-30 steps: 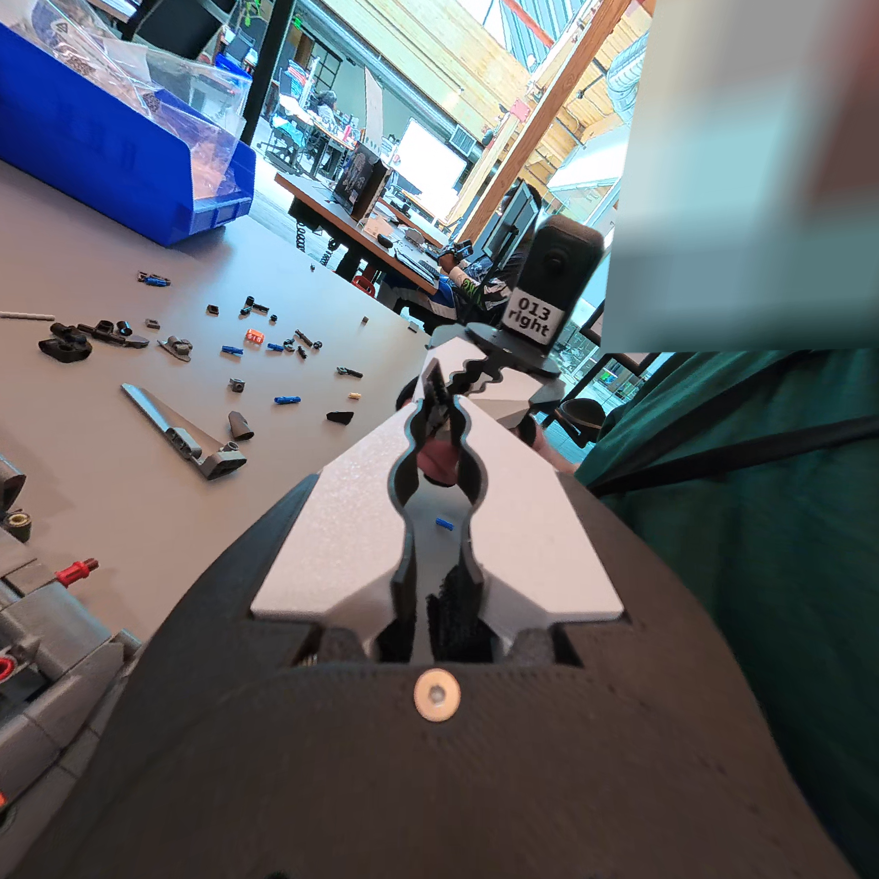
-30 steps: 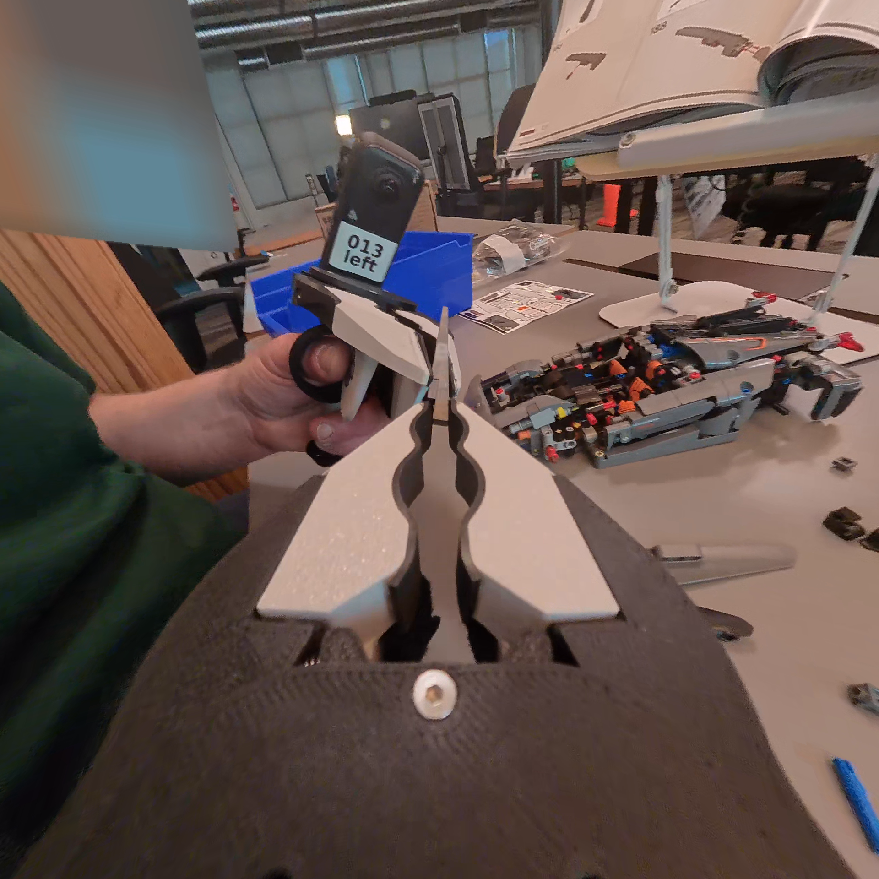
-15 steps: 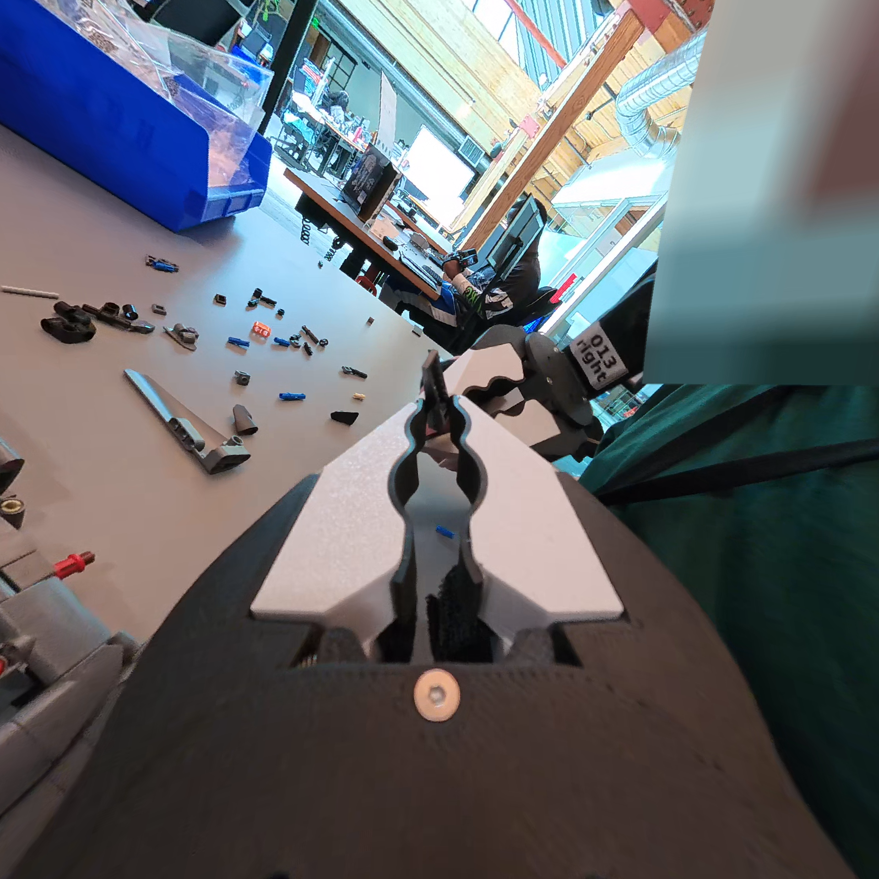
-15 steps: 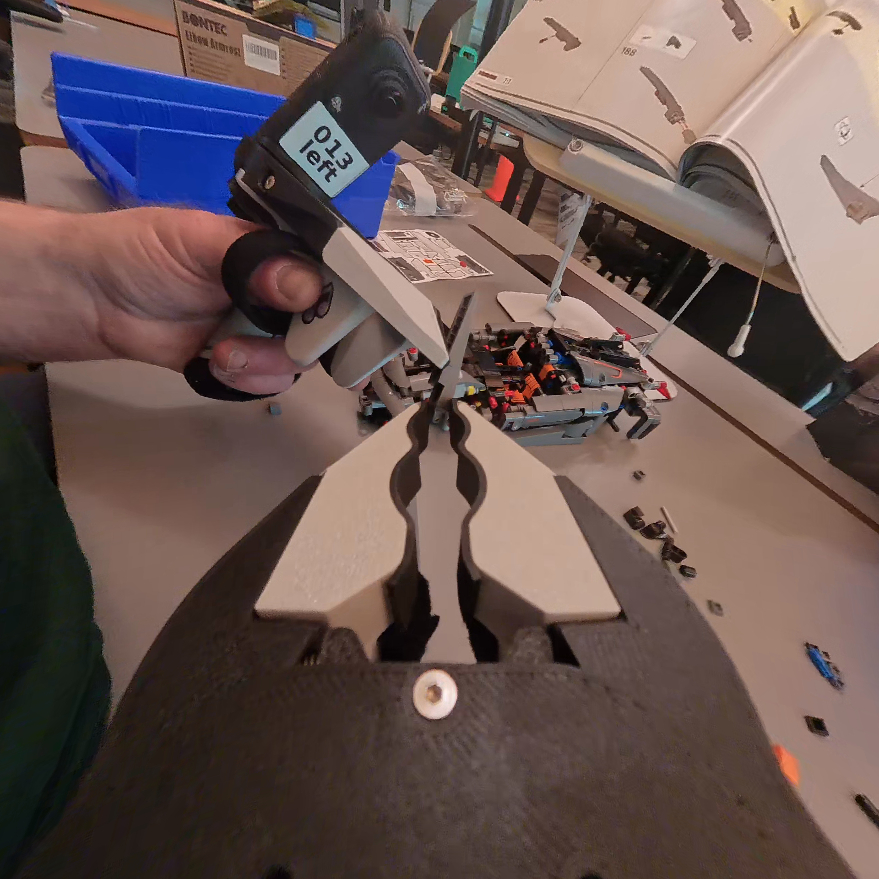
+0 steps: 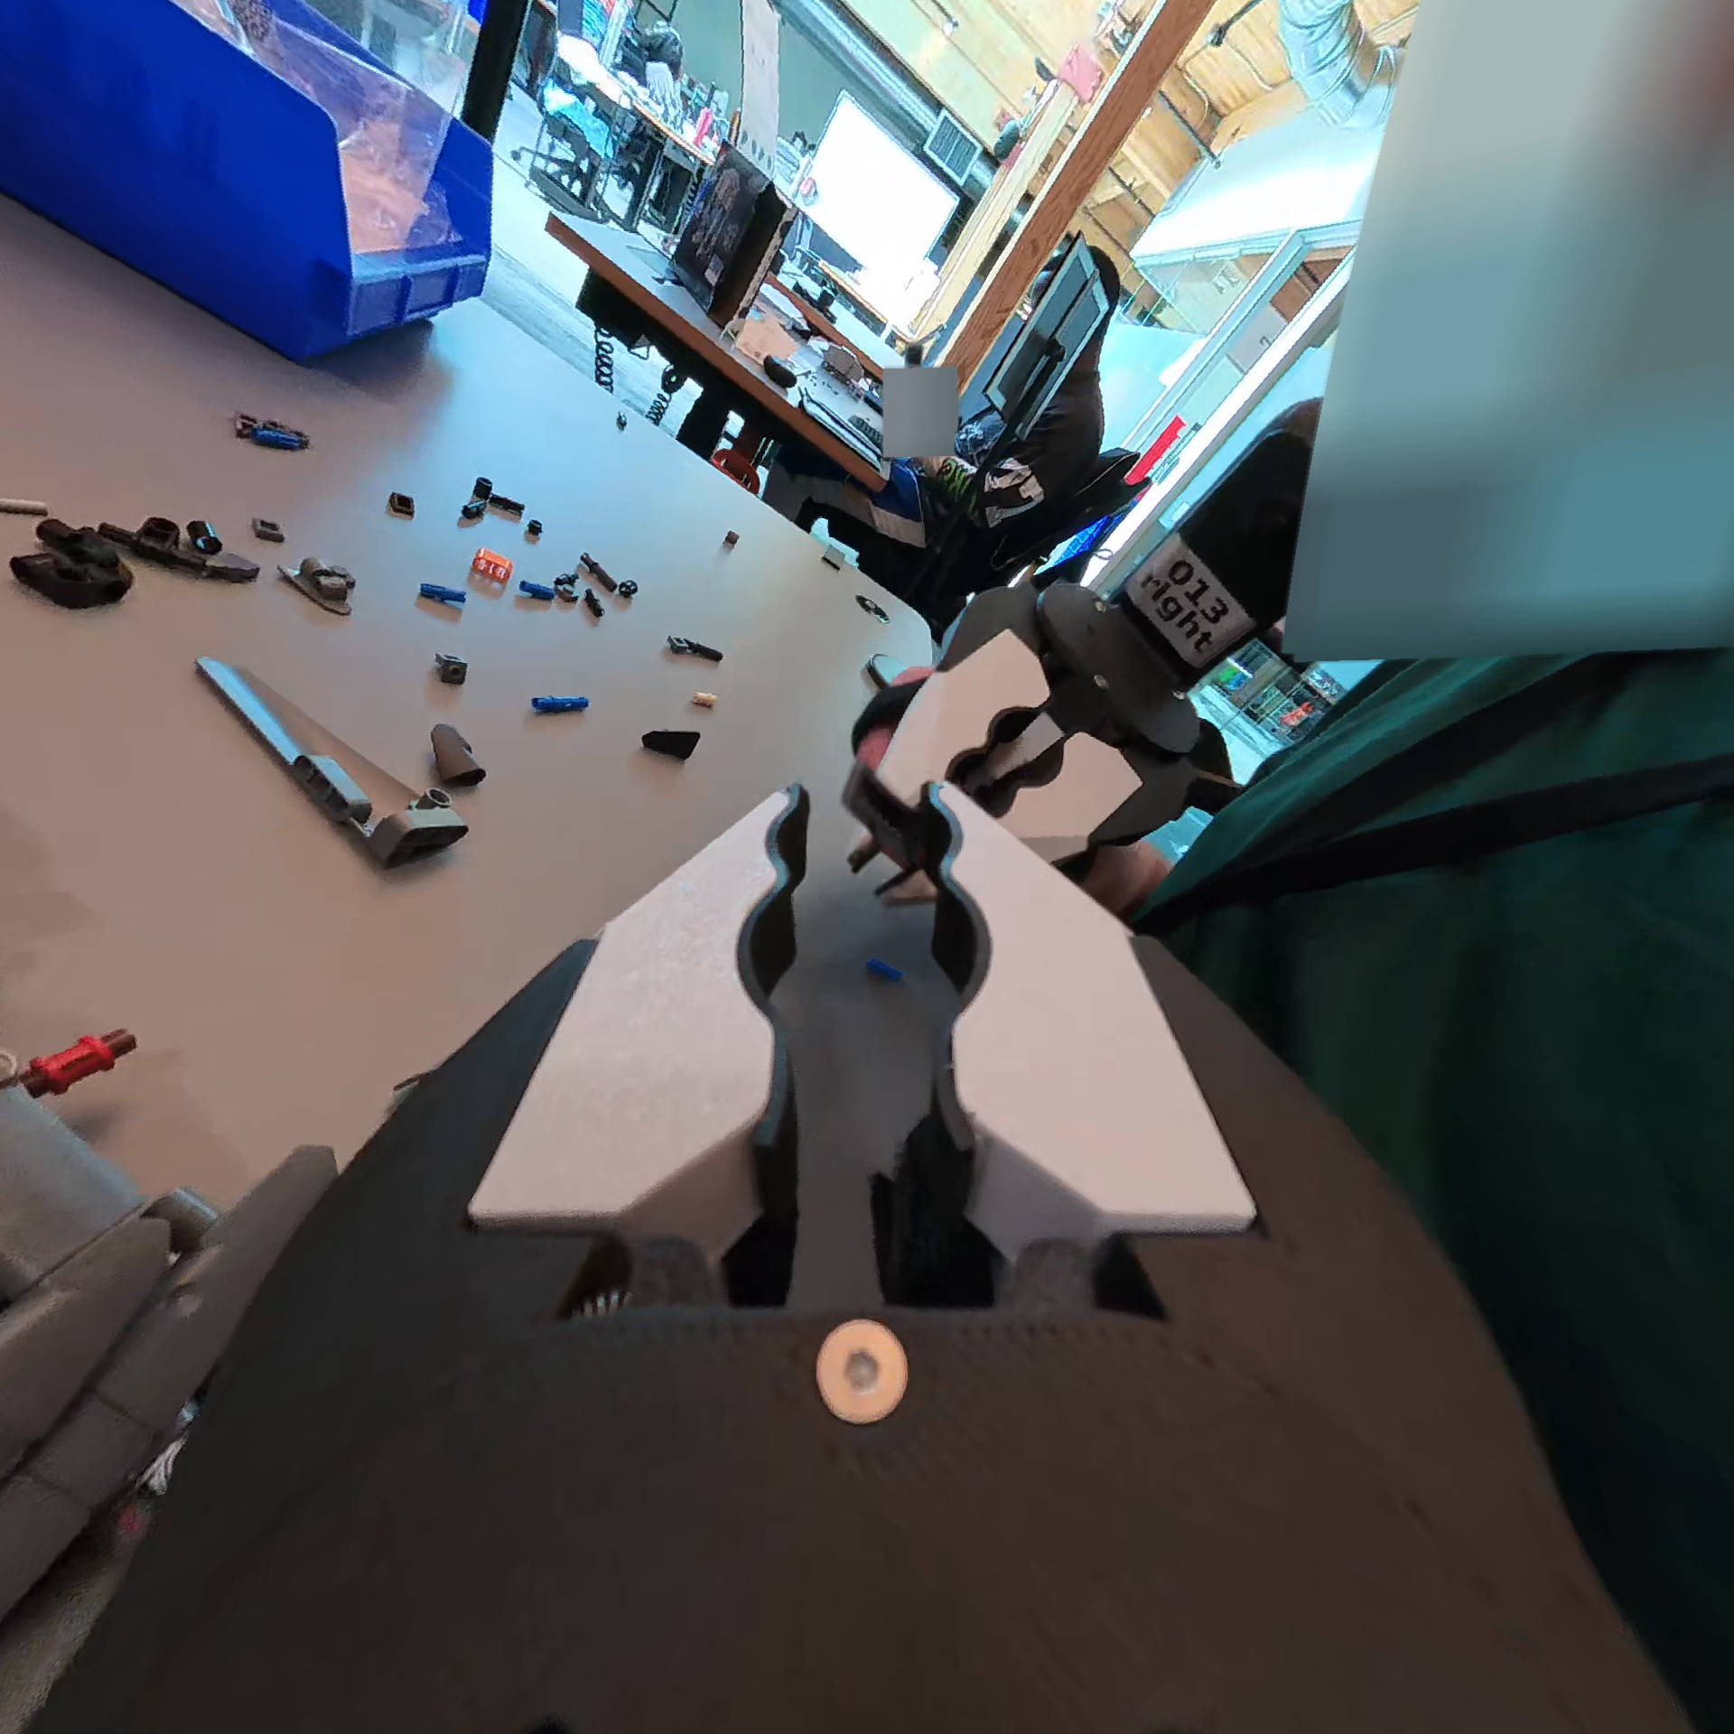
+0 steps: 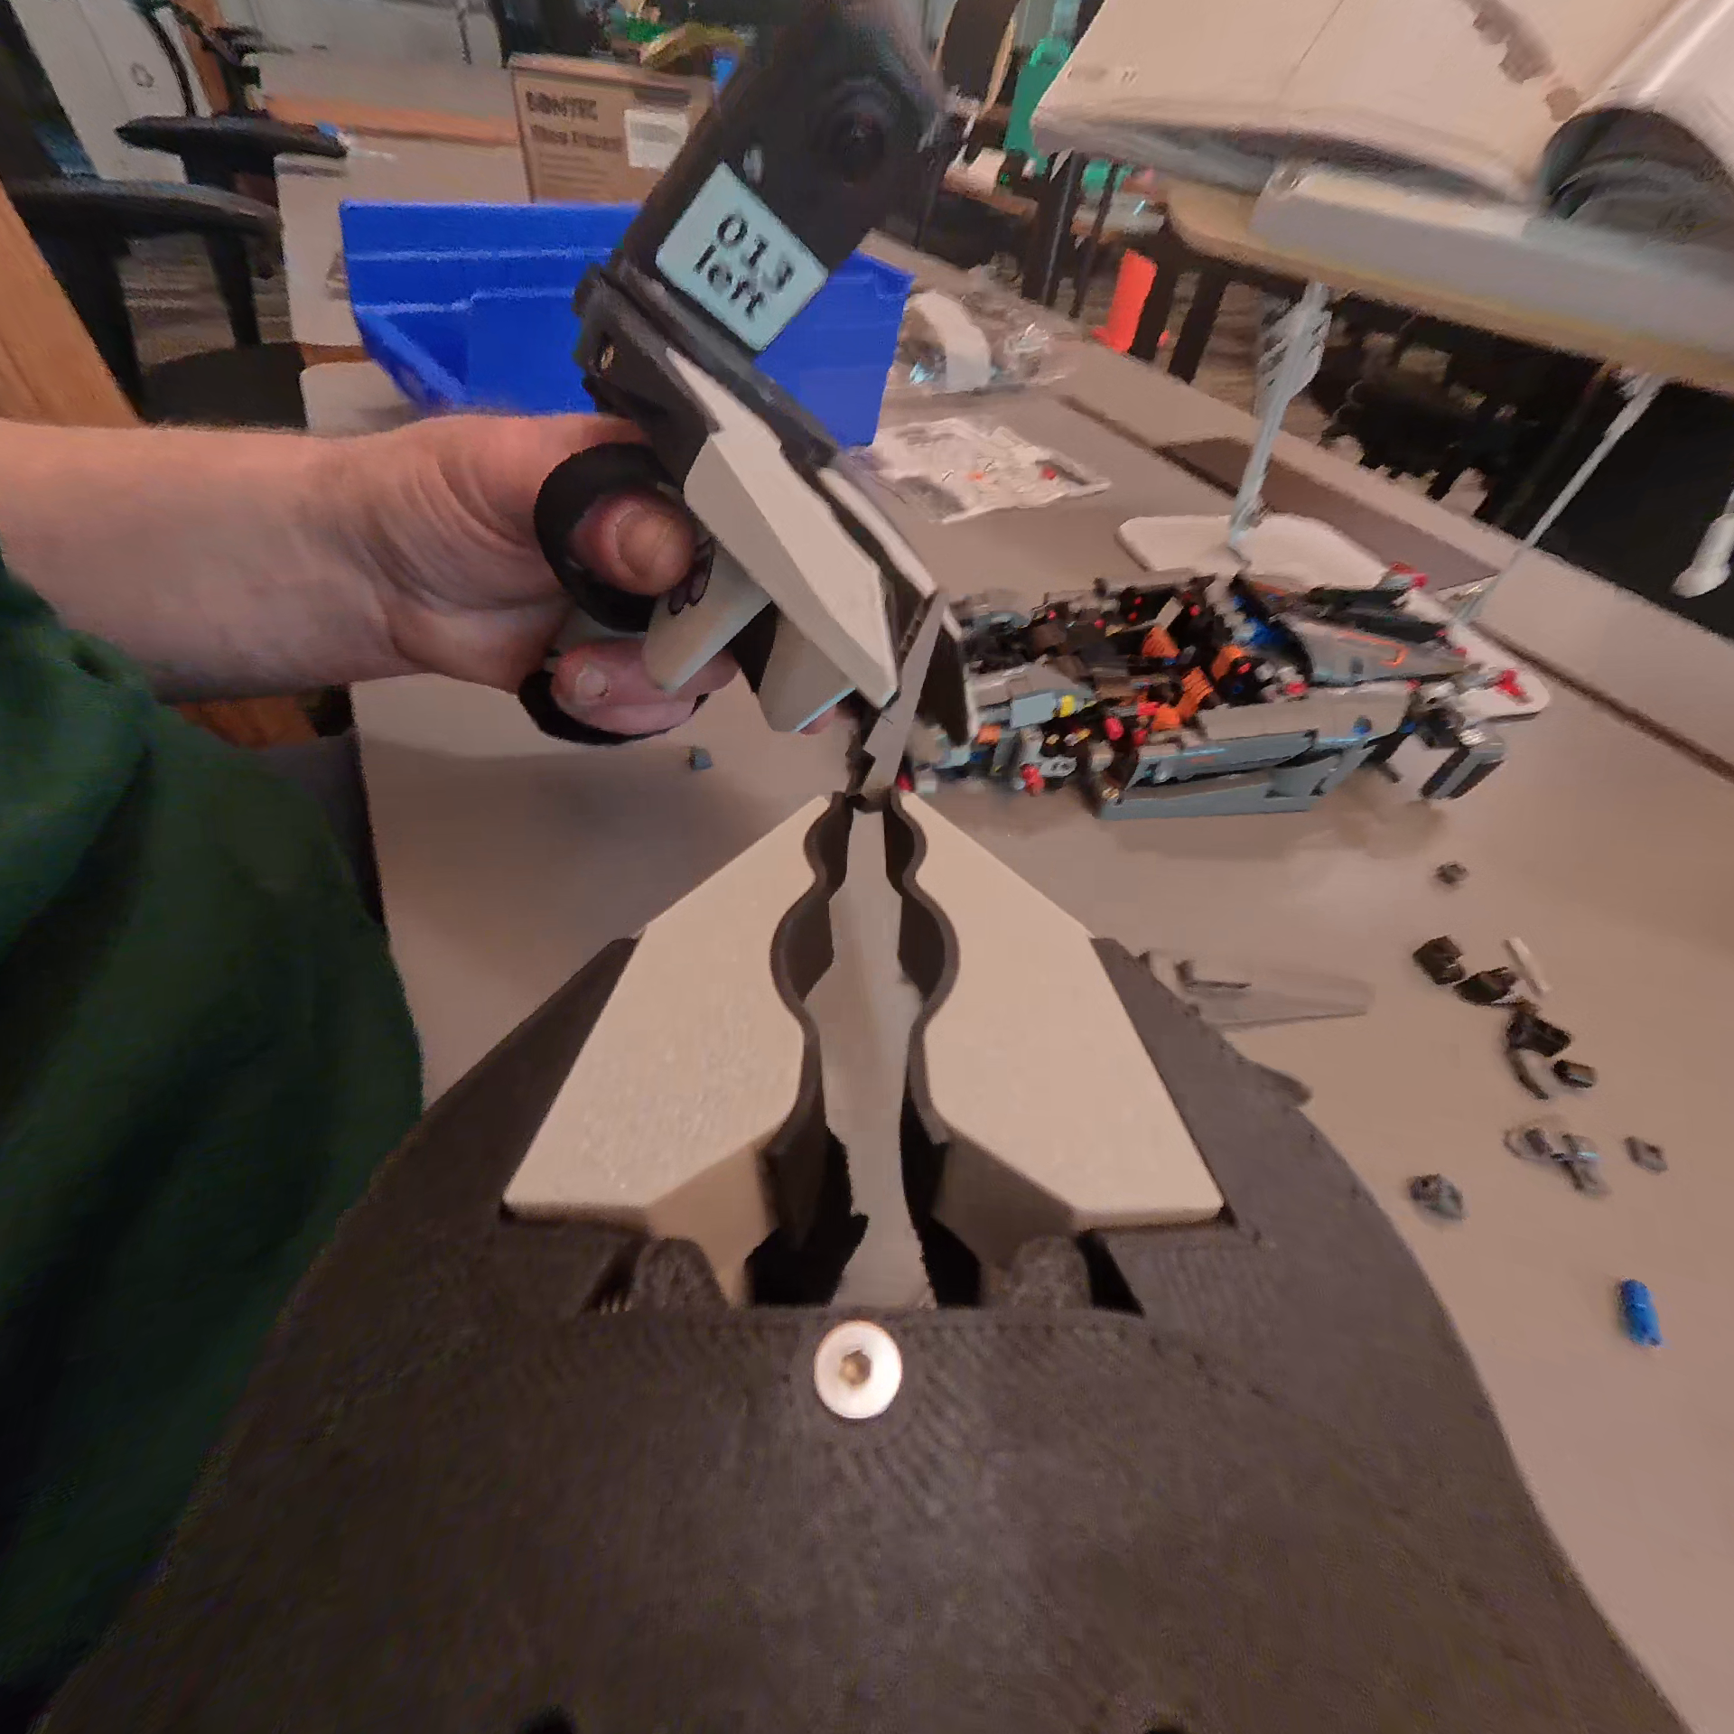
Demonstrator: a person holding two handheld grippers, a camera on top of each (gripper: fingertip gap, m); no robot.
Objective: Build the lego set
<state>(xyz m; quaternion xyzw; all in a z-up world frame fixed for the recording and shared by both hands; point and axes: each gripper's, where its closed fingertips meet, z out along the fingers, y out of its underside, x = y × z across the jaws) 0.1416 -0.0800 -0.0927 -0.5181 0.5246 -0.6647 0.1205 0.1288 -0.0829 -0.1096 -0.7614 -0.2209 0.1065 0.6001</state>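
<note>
My left gripper [image 5: 868,807] is open, its jaws apart in the air over the table's near edge. My right gripper [image 6: 861,798] is shut on a small dark lego piece [image 6: 865,769], which sits between the left gripper's fingertips. In the left wrist view the right gripper [image 5: 873,835] comes in from the right with that piece [image 5: 887,826]. In the right wrist view the left gripper [image 6: 915,713] points down at my tips, held by a hand. The partly built grey, black and orange lego model [image 6: 1220,704] lies on the table behind; its grey edge shows at lower left [image 5: 84,1267].
Loose small pieces [image 5: 488,563] and a long grey panel [image 5: 319,751] lie on the grey table, with more pieces [image 6: 1520,1032] and a blue pin [image 6: 1637,1314]. A blue bin [image 6: 469,310] stands at the back. An open instruction book [image 6: 1407,94] rests on a stand. A green sleeve is close by. Less than 4 cm separates the two grippers' tips. The blue pin [image 6: 1637,1314] is about 25 centimeters from both grippers' fingertips. My left wrist view [image 5: 439,592] looks at it from another angle.
My left gripper has opened and let go of the small dark piece. My right gripper has stayed closed on it and now holds it alone. Both grippers have tilted.
</note>
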